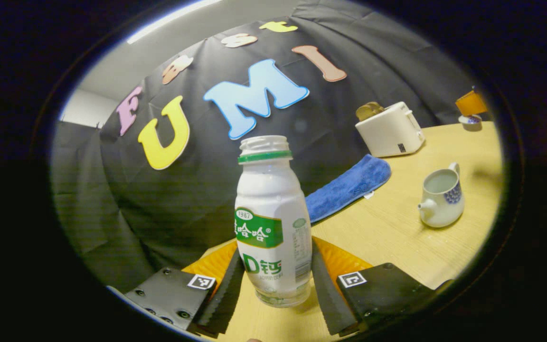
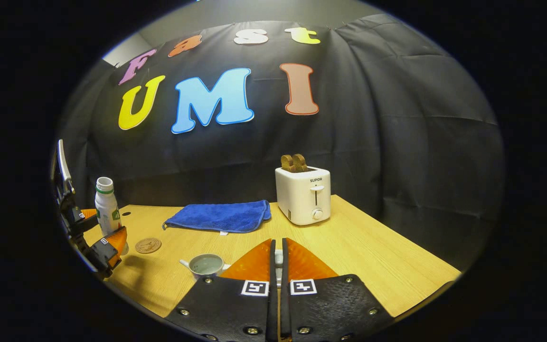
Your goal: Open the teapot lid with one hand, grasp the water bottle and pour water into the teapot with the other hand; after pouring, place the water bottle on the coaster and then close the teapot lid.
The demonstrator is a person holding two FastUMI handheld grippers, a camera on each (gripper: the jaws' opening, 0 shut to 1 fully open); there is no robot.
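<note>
Left gripper [image 1: 276, 289] with fingers spread either side of the uncapped bottle [image 1: 271, 223], not visibly pressing it, bottle upright on the table [image 1: 397, 237], teapot [image 1: 441, 195] open to the bottle's right, coaster [image 2: 148, 245] near the bottle, right gripper [image 2: 277, 266] fingers nearly together, a small pale piece between them, blue cloth [image 2: 221, 216] and toaster [image 2: 303, 194] beyond the teapot.

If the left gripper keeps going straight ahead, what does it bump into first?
The bottle. It already stands between the left gripper fingers, right in its path. Beyond it looks to be only the black wall cloth, though depth there is hard to judge.
</note>
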